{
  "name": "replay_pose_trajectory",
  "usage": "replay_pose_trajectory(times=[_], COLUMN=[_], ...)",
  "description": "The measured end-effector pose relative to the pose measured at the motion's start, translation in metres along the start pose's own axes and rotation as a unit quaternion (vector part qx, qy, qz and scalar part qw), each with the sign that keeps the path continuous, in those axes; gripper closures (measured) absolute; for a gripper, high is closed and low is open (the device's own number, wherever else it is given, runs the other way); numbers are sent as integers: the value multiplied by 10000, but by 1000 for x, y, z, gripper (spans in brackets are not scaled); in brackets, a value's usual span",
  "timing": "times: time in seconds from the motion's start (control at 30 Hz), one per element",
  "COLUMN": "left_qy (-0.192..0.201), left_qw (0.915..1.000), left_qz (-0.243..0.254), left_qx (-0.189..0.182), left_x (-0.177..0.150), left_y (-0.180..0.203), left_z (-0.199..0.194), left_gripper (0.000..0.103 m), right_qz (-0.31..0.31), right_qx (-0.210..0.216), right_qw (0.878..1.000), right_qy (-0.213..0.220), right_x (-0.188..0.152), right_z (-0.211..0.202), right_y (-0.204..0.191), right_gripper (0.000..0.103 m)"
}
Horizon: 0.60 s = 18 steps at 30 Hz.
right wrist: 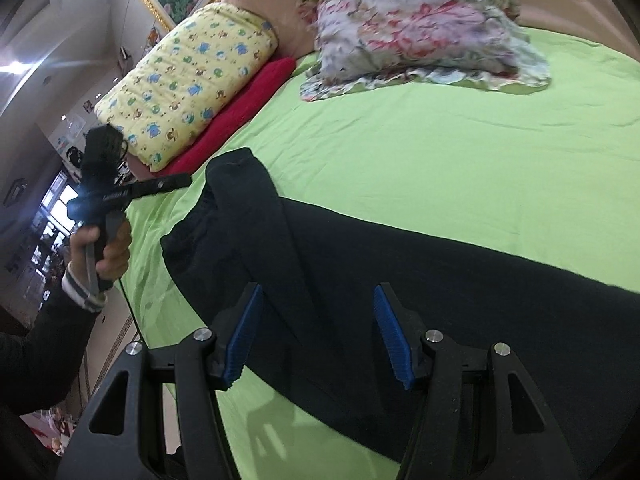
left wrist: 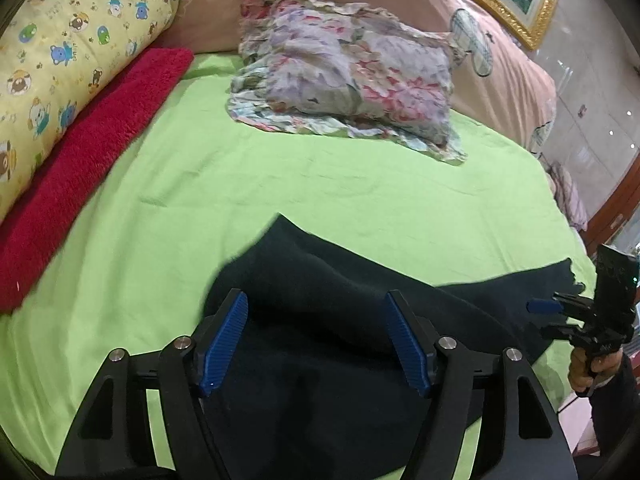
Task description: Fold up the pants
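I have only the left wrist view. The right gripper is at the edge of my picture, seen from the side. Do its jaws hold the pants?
Observer: No. The right gripper is open above the black pants, with nothing pinched.
Operator: And my left gripper, does its tip touch the cloth?
Observer: From the side, the left gripper ends just beside the raised pants end, near the red towel; I see no contact.
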<state>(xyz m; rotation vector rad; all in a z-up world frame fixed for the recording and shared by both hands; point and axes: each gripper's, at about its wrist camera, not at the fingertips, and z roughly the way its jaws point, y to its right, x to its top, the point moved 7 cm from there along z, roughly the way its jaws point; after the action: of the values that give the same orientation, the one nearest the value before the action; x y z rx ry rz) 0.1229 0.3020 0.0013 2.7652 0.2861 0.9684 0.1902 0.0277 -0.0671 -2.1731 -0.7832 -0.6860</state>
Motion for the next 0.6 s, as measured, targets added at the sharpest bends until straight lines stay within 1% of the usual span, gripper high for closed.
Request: replay_pose_trajectory(times=[0.2,0.33,0.37,0.4,0.47,0.53,0.6], left_qy=[-429,-880,-939,-1016,-1263,-1461,-1623], left_qw=[9990,9957,9952,9942,9897,9850,9811], left_qz=[64,101,60,-13,-167,-283,-369], left_qx=[-138,-280,-276,-339,-661,-874,-985], left_x=[22,28,30,32,33,31,30], left_y=[-18,-30,-33,-37,-42,-44,-46], left_z=[31,61,67,73,85,95,105], left_gripper=[29,28,28,28,28,28,28], right_qz=[-90,-159,-173,-187,-194,-188,-164], right_qx=[235,367,366,366,407,457,500], right_qw=[9994,9984,9983,9981,9974,9968,9963], right_qy=[-232,-391,-428,-469,-562,-625,-679], right_x=[8,10,11,11,10,10,10], right_z=[23,36,38,42,48,52,57], right_y=[-13,-20,-21,-22,-23,-24,-25], right_gripper=[44,44,44,44,44,44,44])
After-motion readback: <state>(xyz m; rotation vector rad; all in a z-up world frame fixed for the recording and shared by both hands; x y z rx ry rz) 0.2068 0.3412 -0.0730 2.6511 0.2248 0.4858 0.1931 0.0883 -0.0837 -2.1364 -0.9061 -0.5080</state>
